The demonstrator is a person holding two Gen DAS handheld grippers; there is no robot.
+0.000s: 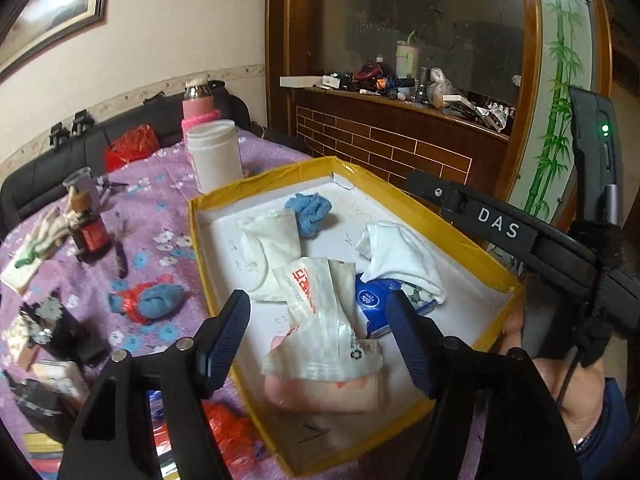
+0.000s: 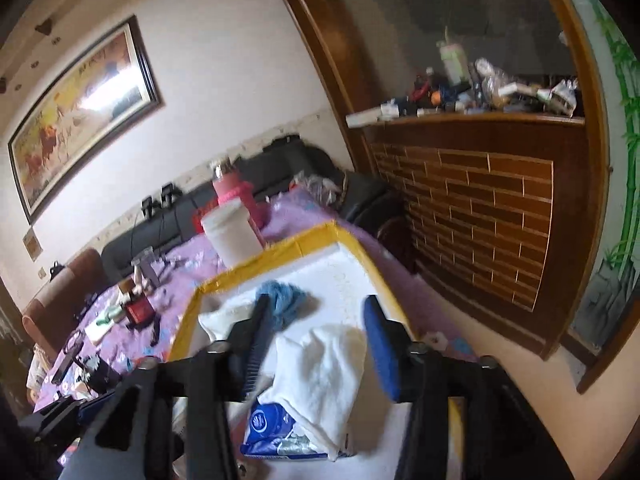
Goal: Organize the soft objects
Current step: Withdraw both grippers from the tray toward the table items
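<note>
A yellow-rimmed box with a white floor sits on the purple floral bedspread. Inside lie a blue knit cloth, a white cloth, a blue tissue pack, a white pouch and a clear plastic packet with red print. My left gripper is open over the packet, pads apart from it. My right gripper is open above the white cloth, holding nothing. One of its black fingers, marked DAS, reaches in from the right.
A blue and red soft bundle lies on the bedspread left of the box. Behind the box stand a white jar and a pink bottle. A dark bottle and small clutter fill the left. A cluttered wooden ledge lies beyond.
</note>
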